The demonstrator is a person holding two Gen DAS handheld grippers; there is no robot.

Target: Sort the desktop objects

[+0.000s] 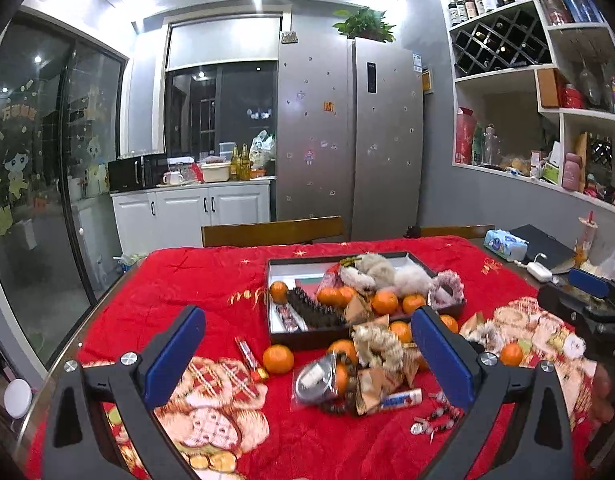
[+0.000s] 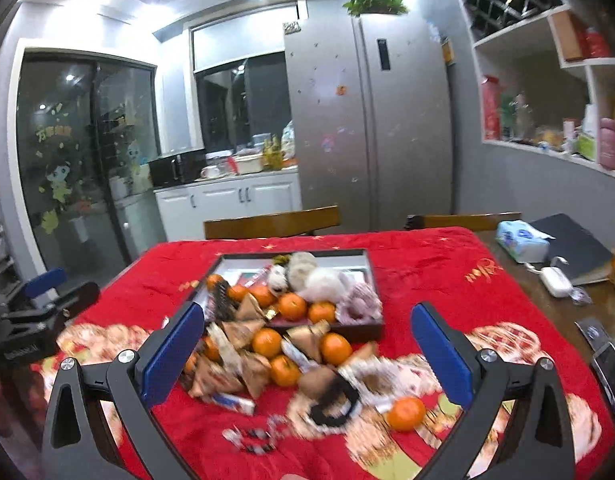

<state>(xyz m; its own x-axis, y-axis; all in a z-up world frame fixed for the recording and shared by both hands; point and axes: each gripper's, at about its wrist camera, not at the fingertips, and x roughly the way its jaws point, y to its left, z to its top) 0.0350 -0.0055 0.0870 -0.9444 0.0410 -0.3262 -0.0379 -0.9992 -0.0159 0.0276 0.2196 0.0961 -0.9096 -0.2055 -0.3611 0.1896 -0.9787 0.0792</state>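
A black tray (image 1: 291,338) (image 2: 361,330) sits mid-table on the red cloth (image 1: 211,280), holding tangerines (image 1: 384,302), fluffy scrunchies (image 1: 411,278) and a dark comb (image 1: 313,312). In front of it lies a loose pile: tangerines (image 1: 278,358) (image 2: 406,413), brown triangular packets (image 2: 247,364), a clear pouch (image 1: 317,378), a tube (image 1: 401,399) and small wrapped candies (image 1: 435,420). My left gripper (image 1: 307,356) hovers open over the pile, holding nothing. My right gripper (image 2: 307,354) is also open and empty above the pile; its view is blurred.
Two wooden chair backs (image 1: 273,232) (image 1: 453,231) stand behind the table. At the right edge are a tissue pack (image 1: 504,244), a dark laptop (image 1: 543,246) and a white charger (image 1: 540,271). A fridge (image 1: 347,132) and white cabinets (image 1: 191,210) stand beyond.
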